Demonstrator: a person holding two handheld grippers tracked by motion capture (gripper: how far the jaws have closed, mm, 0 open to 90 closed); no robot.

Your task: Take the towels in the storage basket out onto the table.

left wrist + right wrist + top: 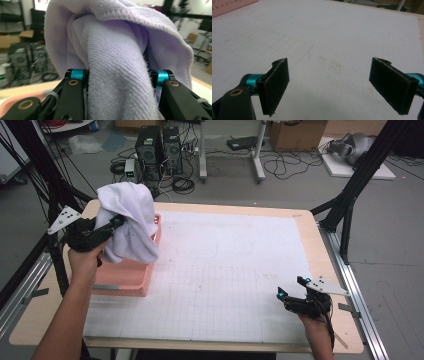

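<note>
A pale lilac towel (128, 221) hangs bunched above the pink basket (131, 276) at the table's left side. My left gripper (116, 224) is shut on the towel and holds it up over the basket. In the left gripper view the towel (117, 65) drapes thickly between and over both black jaws. My right gripper (291, 288) rests low near the table's front right corner, open, with nothing between its pads (275, 83). The right gripper (337, 85) looks out over the bare white mat (332, 37).
A white gridded mat (220, 270) covers most of the wooden table (330, 270). A corner of the pink basket (227, 6) shows far left in the right gripper view. Computers (157, 150) and cables lie on the floor beyond the table; black frame legs (350, 200) stand at its right.
</note>
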